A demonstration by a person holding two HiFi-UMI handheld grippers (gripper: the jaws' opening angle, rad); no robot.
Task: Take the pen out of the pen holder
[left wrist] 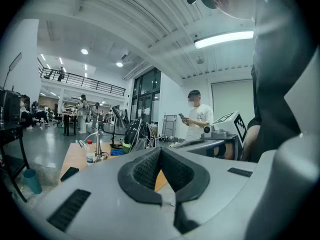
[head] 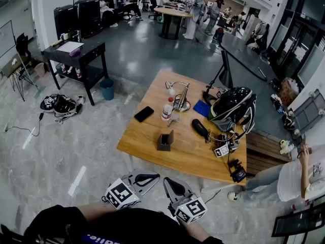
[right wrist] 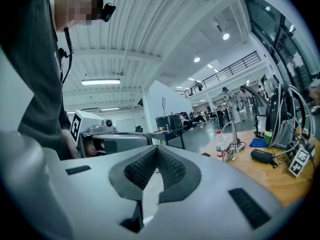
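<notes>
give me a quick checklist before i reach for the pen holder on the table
1. Pen holder upright on the wooden table: ok
2. Pen showing in it: cannot tell, too small in the head view
3. Left gripper empty: ok, but its fingers are shut, so not ok for a grasp
4. Right gripper empty: ok, fingers likewise shut, not ok
5. Room around the holder: ok, phone and bottle stand apart from it
6. Grippers at the holder: not ok, both are short of the table edge
</notes>
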